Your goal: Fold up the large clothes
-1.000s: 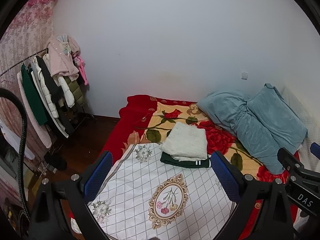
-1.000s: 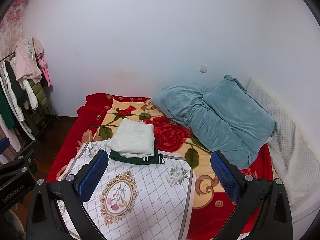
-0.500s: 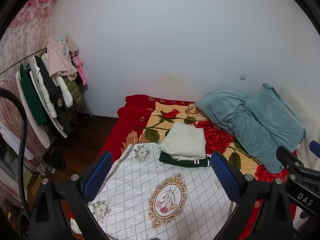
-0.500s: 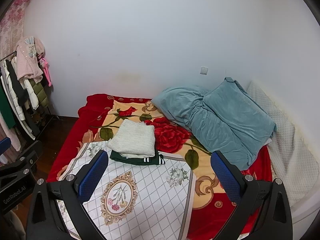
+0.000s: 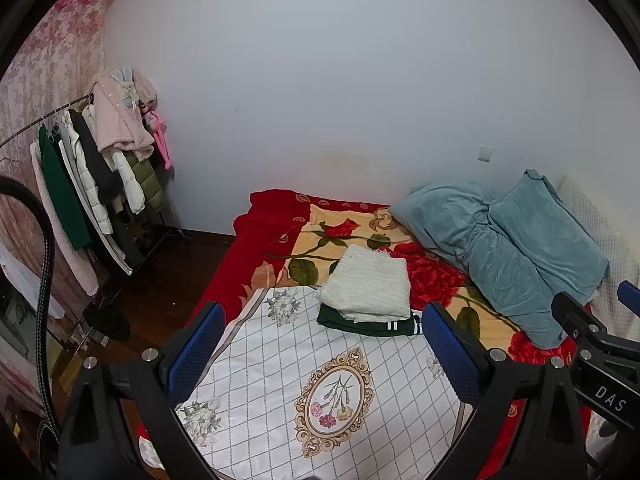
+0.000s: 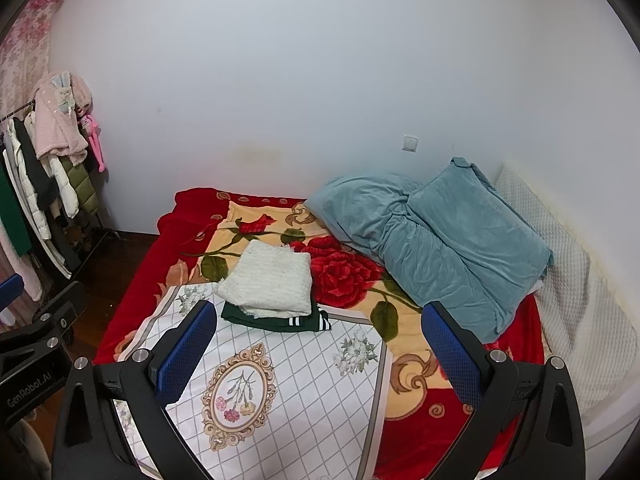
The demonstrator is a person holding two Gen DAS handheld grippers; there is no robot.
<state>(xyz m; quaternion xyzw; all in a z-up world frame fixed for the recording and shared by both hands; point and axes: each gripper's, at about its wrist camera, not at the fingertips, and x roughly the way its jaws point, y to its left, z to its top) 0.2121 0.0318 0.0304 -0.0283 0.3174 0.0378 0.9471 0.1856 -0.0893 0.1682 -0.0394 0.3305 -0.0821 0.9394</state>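
Observation:
A folded white knit garment point(image 5: 368, 286) lies on top of a folded dark green garment with white stripes point(image 5: 370, 324) on the bed; the stack also shows in the right wrist view point(image 6: 270, 284). My left gripper point(image 5: 324, 340) is open and empty, held above the white checked cloth point(image 5: 320, 380), short of the stack. My right gripper point(image 6: 316, 344) is open and empty, above the same cloth point(image 6: 288, 384). Both are well back from the stack.
A red floral blanket point(image 6: 344, 272) covers the bed. A teal quilt bundle point(image 6: 440, 240) lies at the right, by a white quilted headboard point(image 6: 572, 280). A clothes rack with hanging coats point(image 5: 88, 184) stands at the left on the dark wood floor.
Both grippers have drifted slightly back and up, so the bed and the stack sit a little lower and further away. Nothing was grasped or released.

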